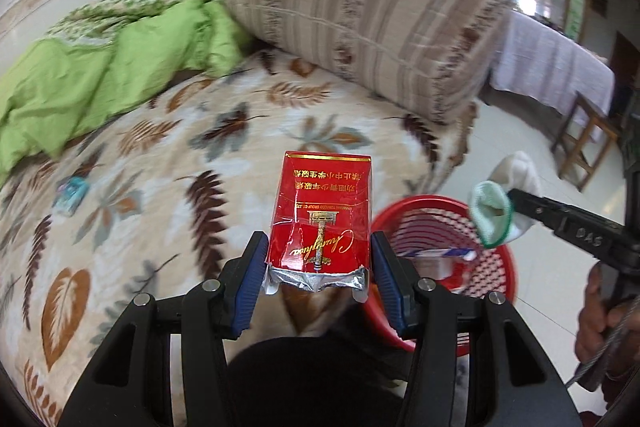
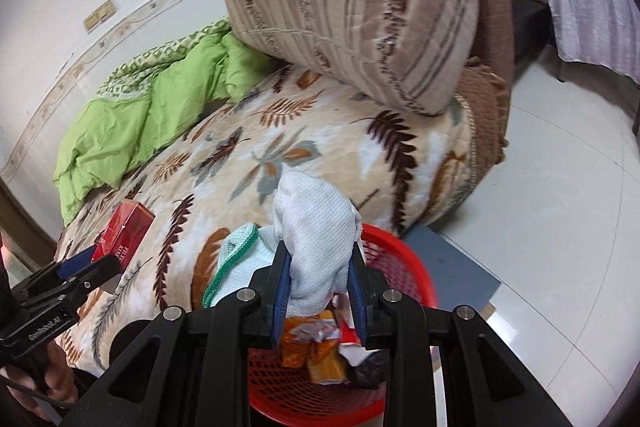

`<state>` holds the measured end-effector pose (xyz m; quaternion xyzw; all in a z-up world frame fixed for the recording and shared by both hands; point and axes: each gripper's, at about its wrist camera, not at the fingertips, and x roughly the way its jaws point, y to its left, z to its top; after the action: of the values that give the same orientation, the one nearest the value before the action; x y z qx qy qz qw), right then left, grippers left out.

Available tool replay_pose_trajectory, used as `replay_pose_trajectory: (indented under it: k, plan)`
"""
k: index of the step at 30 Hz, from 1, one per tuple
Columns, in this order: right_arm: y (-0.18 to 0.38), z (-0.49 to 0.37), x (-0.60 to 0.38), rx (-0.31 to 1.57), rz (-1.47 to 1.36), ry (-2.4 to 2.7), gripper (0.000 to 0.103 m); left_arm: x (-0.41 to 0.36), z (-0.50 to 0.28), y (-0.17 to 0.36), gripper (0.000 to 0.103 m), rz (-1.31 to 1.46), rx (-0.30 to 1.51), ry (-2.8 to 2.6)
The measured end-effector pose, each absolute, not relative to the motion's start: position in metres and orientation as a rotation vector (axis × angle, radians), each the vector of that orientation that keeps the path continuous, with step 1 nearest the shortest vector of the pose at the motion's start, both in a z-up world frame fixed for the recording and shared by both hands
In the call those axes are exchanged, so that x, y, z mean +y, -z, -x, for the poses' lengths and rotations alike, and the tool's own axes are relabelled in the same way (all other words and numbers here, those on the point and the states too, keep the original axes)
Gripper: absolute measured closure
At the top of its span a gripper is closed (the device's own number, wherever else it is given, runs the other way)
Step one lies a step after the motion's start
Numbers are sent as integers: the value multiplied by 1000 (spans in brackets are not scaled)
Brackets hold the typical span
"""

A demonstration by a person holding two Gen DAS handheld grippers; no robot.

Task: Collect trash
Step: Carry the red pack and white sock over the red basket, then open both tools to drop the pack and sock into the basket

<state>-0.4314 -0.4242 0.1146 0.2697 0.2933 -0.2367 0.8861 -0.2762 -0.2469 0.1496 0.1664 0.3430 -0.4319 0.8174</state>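
**Both grippers hold trash by the red basket**

The blue fingers (image 1: 256, 279) of the left gripper (image 1: 318, 267) are closed on a red cigarette pack (image 1: 322, 215). They squeeze its torn, silvery end from both sides. The pack sticks out away from the fingers, over the leaf-pattern blanket (image 1: 152, 187) on the bed. The gripper tips downward. In the right wrist view it shows at the left edge, with a hand (image 2: 56, 375) under it on the handle.

The right gripper (image 2: 318, 291) has its fingers (image 2: 282, 287) closed on a white sock (image 2: 316, 227). The sock bunches up between them, and its green-edged opening (image 2: 236, 251) hangs to the left. This gripper tips downward too. It is right over the red basket (image 2: 400, 267), which sits on the floor (image 2: 540, 227) against the bed. Orange wrappers (image 2: 316, 351) and other scraps lie inside the basket.

In the left wrist view, a hand (image 1: 600, 323) holds the right gripper at the right edge.

Farther back on the bed lie a green quilt (image 1: 100, 83) and a big striped rolled-up blanket (image 1: 360, 27). A small blue thing (image 1: 72, 193) lies on the blanket; it is too blurry to tell what it is.
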Motion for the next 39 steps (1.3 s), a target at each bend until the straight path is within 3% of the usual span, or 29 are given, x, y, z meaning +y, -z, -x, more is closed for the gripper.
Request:
replay_pose_trajectory:
  k: [11,28,39]
  plan:
    - [-126,456,-432,593,-512,534,75,-278,302,-153,52,-390,777,1033]
    - [-100,442,-431,712,-438,525,74,-316,300,-92,52,-496,880,1060]
    - [-88,432,-437,772,-398,516,73,-329,299,-80,52,-519,881,1065]
